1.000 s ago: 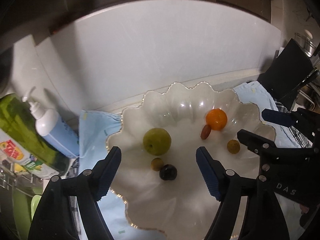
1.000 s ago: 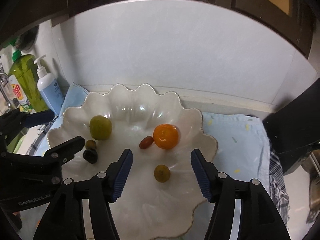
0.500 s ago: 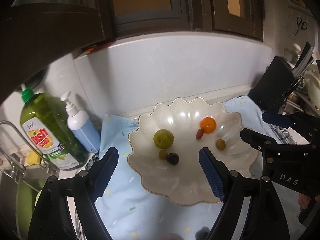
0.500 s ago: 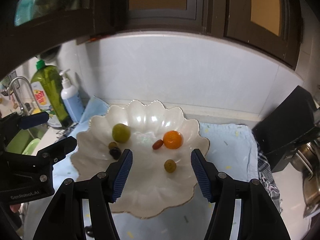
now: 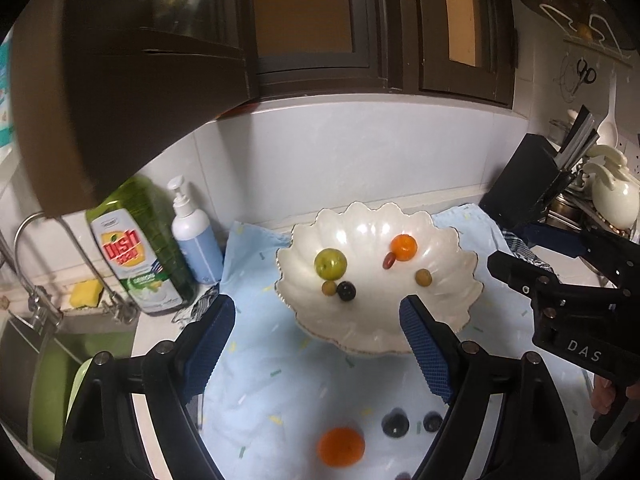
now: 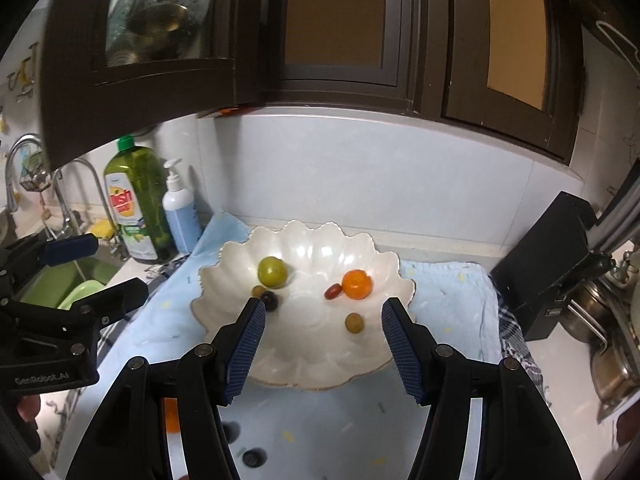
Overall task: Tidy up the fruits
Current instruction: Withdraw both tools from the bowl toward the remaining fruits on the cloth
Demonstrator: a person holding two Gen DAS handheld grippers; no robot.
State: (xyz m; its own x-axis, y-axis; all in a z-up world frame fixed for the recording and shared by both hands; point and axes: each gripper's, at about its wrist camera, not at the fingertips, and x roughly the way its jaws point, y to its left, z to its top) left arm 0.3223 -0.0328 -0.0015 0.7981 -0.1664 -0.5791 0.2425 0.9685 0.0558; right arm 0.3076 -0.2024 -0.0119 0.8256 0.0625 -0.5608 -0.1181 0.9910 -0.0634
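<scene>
I read "dish" on the green bottle (image 5: 136, 256), "DAS" on the right gripper (image 5: 520, 258), "GenRobot.AI" on the left gripper (image 6: 102, 264).

A: What changed over that second?

B: Both grippers pulled back and up from the scalloped white bowl (image 5: 460, 280), so it looked smaller. The left gripper (image 5: 316, 340) had its jaws opening, nothing between them.

A: Anything new in view?

B: Yes: a loose orange fruit (image 5: 341, 447) and dark round fruits (image 5: 395, 424) on the pale blue cloth (image 5: 256, 360), near the cameras.
</scene>
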